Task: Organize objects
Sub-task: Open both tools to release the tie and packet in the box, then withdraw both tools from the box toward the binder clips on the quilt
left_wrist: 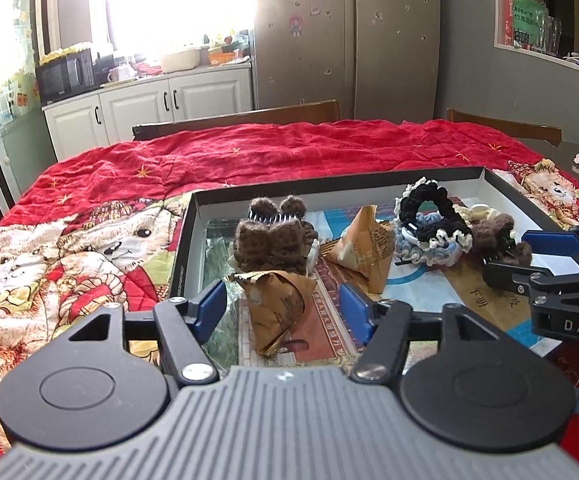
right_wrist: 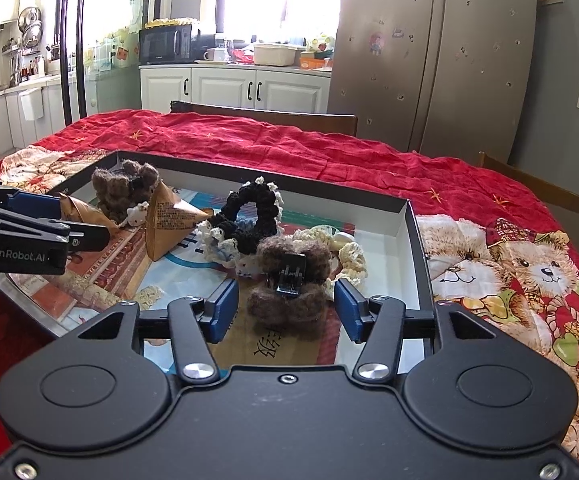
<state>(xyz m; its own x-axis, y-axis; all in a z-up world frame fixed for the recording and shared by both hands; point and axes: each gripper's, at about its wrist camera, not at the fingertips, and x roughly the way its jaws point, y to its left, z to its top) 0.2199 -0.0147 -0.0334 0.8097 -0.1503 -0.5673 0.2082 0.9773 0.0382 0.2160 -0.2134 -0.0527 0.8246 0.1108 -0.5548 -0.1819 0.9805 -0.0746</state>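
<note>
Your left tongs (left_wrist: 283,312) stand wide, pads clear on both sides of the brown paper packet (left_wrist: 277,304) that sits between them on the floor of the shallow box (left_wrist: 337,178). Your right tongs (right_wrist: 287,308) are parted about halfway, with the brown woolly hair clip (right_wrist: 289,292) between the pads and a visible gap on each side, so neither pair holds anything.

The risk lies in how close everything is packed. Just beyond the packet stands another brown woolly clip (left_wrist: 275,240), apparently touching it, so a push forward with the left tongs would likely tip that clip or shove both along. Ahead of your right tongs the black scrunchie (right_wrist: 255,216) and the cream crochet pieces (right_wrist: 349,258) lie just beside the clip; closing there could snag their loops and drag them up with it.

Your right tongs also sit near the box's right wall, leaving little sideways room. A second paper packet (right_wrist: 169,220) stands between your two tongs. Open room is upward and back towards you; the red quilt (right_wrist: 329,152) around the box is free.
</note>
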